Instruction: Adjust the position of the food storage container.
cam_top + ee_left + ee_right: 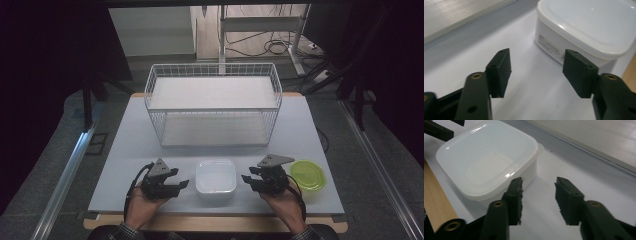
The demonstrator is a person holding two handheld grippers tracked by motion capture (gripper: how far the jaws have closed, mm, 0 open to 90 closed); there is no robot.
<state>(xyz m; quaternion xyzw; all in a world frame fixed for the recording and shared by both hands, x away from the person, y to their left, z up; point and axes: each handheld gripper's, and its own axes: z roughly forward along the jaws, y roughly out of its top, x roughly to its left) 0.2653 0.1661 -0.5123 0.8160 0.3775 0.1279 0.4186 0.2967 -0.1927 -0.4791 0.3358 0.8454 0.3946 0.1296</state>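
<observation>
The white lidded container (pixel 216 176) sits on the surface (pixel 125 150) near its front edge, directly between the two grippers. The left gripper (pixel 181 183) rests just beside the container's left side, jaws apart and empty, aimed toward it; in the left gripper view the container (pixel 589 27) lies ahead and to the right of the jaws. The right gripper (pixel 246 178) mirrors this on the opposite side, jaws likewise apart and empty. Both stand about equally near. The container is roughly square, so no long axis governs approach. A green bowl (pixel 308 175) sits right of the right gripper. Farther back stands a wire basket (pixel 214 102).
</observation>
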